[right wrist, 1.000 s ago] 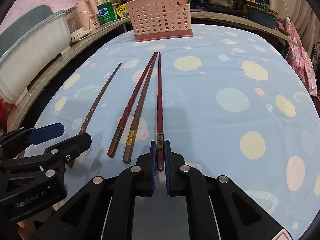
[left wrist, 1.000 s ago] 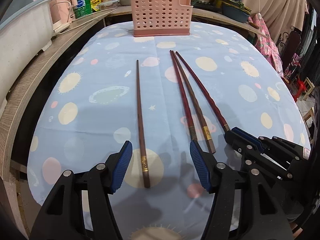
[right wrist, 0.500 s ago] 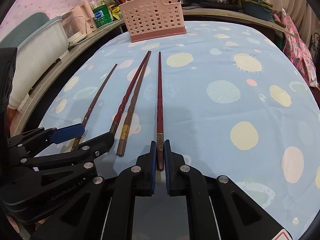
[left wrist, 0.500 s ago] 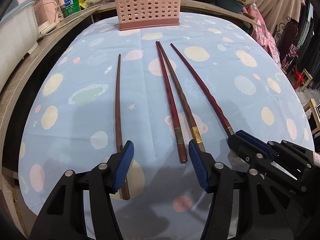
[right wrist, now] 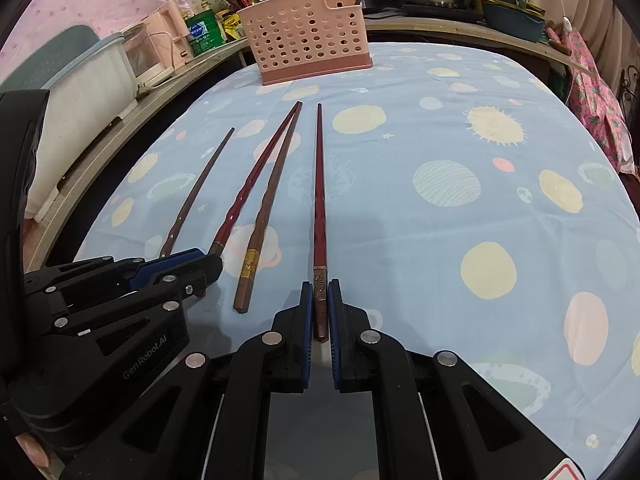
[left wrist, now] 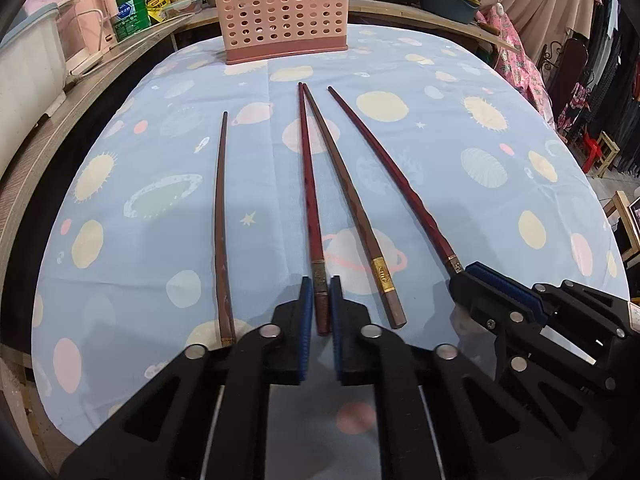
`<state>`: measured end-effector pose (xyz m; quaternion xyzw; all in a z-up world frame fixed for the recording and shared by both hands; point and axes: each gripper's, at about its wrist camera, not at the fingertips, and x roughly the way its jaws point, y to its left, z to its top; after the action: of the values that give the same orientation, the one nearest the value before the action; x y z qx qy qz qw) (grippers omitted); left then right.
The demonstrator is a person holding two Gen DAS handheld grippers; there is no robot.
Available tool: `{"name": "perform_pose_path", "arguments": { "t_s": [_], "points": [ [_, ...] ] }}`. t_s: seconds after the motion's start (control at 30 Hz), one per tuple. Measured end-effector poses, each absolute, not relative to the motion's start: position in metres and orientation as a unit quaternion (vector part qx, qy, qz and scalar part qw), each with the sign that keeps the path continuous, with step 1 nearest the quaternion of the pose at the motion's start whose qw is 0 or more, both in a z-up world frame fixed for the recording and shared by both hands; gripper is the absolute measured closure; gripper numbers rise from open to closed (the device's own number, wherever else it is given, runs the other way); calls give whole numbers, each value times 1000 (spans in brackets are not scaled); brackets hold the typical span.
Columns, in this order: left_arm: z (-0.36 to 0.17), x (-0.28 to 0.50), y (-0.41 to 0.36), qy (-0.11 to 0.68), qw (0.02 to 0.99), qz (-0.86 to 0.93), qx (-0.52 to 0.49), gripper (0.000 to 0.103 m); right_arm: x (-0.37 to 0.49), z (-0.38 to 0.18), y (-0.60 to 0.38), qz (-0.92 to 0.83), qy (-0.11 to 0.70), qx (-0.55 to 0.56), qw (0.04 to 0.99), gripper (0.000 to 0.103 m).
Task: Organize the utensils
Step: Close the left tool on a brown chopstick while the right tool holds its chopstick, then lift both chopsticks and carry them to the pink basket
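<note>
Chopsticks lie on the worktop [left wrist: 440, 80]; each hand-held gripper has one pinched: left hand-held gripper [left wrist: 319, 308], its jaws just closed, on a red chopstick [left wrist: 310, 184], right hand-held gripper [right wrist: 319, 312] on another chopstick [right wrist: 319, 184]. Next, I'd judge: lift both toward the pink holder [left wrist: 280, 12].

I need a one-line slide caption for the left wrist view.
Left claw shut on a red chopstick, three more chopsticks beside it, pink holder behind.

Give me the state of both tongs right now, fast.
Left tongs: just closed on the red chopstick second from left.
Right tongs: shut on the rightmost red chopstick.
</note>
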<state>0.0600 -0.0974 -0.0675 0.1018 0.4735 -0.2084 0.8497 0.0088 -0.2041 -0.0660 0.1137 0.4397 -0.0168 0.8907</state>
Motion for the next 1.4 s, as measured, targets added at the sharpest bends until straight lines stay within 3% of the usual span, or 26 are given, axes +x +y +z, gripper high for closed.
{"name": "perform_pose_path", "arguments": {
  "t_s": [0.57,1.4],
  "points": [
    [-26,60,-76,458,862,-210,56,96,4,-37,-206,-19,422,116,899,96],
    [125,125,-64,351,914,-202,-11,96,43,120,-248,-15,264,120,957,96]
  ]
}}
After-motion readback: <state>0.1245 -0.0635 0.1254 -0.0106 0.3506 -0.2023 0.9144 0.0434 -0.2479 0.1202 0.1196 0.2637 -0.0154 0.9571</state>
